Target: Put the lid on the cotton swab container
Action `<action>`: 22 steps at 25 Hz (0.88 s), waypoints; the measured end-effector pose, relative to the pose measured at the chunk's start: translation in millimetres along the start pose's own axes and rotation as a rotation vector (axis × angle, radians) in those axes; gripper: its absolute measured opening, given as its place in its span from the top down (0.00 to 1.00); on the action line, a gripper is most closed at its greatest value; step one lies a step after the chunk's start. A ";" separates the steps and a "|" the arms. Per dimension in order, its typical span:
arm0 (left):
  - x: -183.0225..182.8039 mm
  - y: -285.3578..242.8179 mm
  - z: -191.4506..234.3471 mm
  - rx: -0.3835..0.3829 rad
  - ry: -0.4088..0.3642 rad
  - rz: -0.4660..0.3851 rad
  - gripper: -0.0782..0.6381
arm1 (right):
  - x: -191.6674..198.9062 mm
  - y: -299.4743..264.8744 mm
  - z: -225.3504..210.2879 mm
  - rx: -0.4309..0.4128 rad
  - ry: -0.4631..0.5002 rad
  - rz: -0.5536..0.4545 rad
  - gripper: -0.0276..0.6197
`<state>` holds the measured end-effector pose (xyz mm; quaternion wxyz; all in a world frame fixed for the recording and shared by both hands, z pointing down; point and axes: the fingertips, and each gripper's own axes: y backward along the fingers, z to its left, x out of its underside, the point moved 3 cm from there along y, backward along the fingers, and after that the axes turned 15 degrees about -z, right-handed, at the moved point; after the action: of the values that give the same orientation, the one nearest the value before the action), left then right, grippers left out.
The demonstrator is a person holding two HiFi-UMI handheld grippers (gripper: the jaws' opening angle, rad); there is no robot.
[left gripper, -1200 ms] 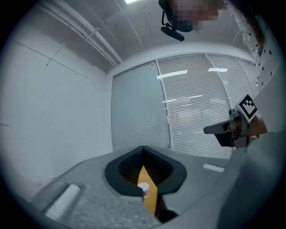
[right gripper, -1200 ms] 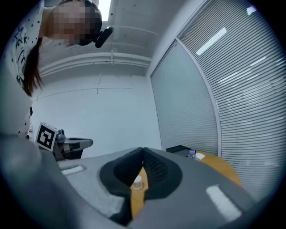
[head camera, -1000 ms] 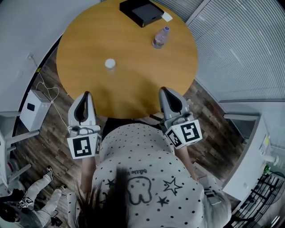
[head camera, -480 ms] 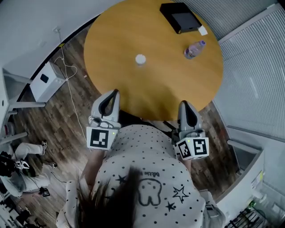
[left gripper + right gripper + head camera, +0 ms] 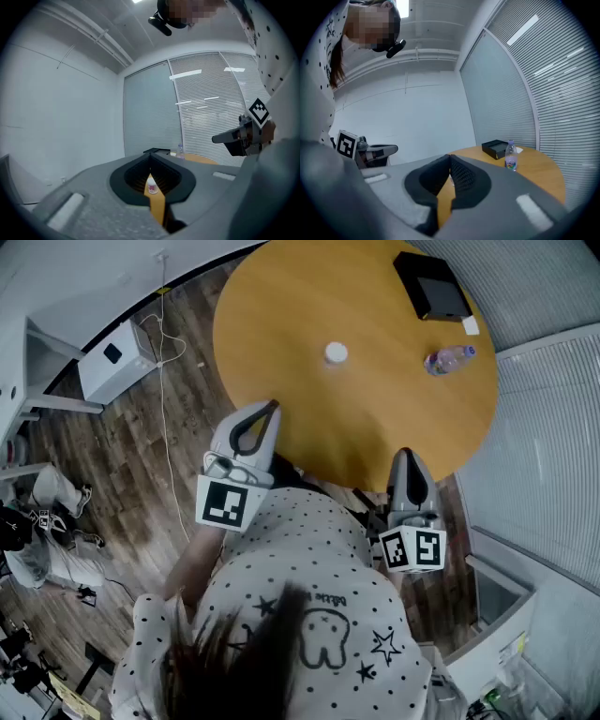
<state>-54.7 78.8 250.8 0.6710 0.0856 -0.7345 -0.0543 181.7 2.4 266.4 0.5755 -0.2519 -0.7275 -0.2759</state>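
The cotton swab container (image 5: 336, 353) is a small white jar standing upright, alone, near the middle of the round wooden table (image 5: 309, 296). Whether a lid sits on it I cannot tell. It shows again as a white jar with a pink label (image 5: 152, 186) through the gap under my left jaws. My left gripper (image 5: 272, 407) hovers at the table's near edge, shut and empty, well short of the jar. My right gripper (image 5: 405, 453) is also shut and empty at the near edge, further right. Each gripper view shows the other gripper: the right gripper (image 5: 236, 138) and the left gripper (image 5: 375, 152).
A clear water bottle (image 5: 450, 359) lies or stands at the table's right, seen upright as the bottle (image 5: 510, 161). A black box (image 5: 433, 287) sits at the far right edge. On the floor to the left are a white device (image 5: 117, 357) with a cable and another person (image 5: 42, 521).
The head view has swung, so the table now sits further right and up in the picture. Both grippers stay shut at the near edge and have sunk slightly.
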 end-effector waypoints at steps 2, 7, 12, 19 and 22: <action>0.7 -0.9 -0.5 -0.001 -0.007 -0.009 0.88 | 2.7 -0.8 0.8 -0.004 -0.001 0.008 0.95; 4.7 0.3 -4.5 -0.005 0.008 -0.018 0.88 | 10.2 -0.4 1.6 -0.011 0.002 0.024 0.95; 8.4 3.3 -8.8 0.005 0.007 -0.022 0.88 | 13.9 -0.5 3.7 -0.017 0.004 0.031 0.95; 11.8 6.5 -7.9 0.005 0.017 -0.011 0.88 | 14.7 -2.2 6.8 -0.015 -0.001 0.028 0.95; 11.9 7.4 -6.5 0.000 0.025 -0.009 0.88 | 15.3 -3.7 9.1 -0.020 -0.005 0.029 0.95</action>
<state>-49.7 83.9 264.4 0.6798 0.0896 -0.7257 -0.0563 169.6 6.8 279.2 0.5752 -0.2686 -0.7224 -0.2742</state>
